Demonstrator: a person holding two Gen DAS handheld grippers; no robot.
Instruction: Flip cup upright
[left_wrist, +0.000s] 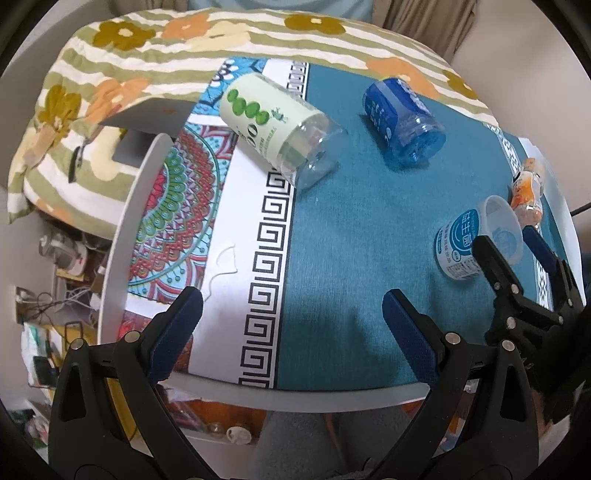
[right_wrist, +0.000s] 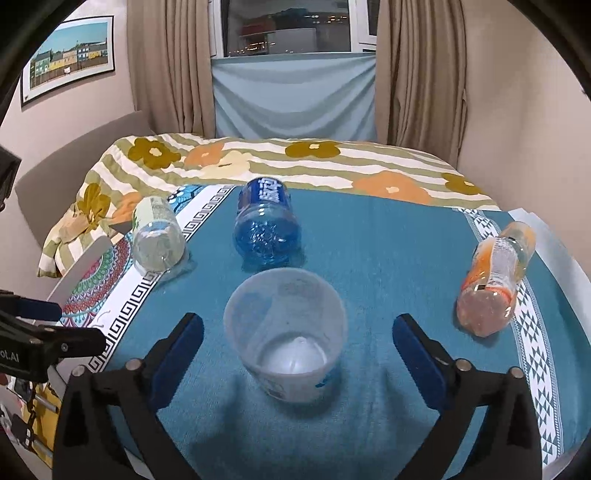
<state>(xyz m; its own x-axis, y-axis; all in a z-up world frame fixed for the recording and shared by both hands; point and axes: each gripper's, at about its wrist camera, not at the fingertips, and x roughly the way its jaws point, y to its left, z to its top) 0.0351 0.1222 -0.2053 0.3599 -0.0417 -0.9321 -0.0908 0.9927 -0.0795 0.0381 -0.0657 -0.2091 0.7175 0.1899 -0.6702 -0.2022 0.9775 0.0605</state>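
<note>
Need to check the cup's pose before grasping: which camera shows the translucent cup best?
The right wrist view: the cup sits centred between the open fingers, mouth toward the camera. The left wrist view shows it small at the right edge, partly hidden by the right gripper.

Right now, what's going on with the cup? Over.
Both grippers open, left, right. Cup between right jaws, looks upright. Blue bottle lies behind.

On my teal tablecloth (right_wrist: 388, 251) with its white Greek-key border lie three plastic bottles, all on their sides: a clear one with a pale green label (left_wrist: 273, 125), a blue one (right_wrist: 266, 225) near the middle, and an orange-labelled one (right_wrist: 495, 280) at my right edge. Beyond the table I see a striped, flowered quilt (right_wrist: 295, 158), beige curtains (right_wrist: 417, 70) and a framed picture of coloured houses (right_wrist: 68, 55).
</note>
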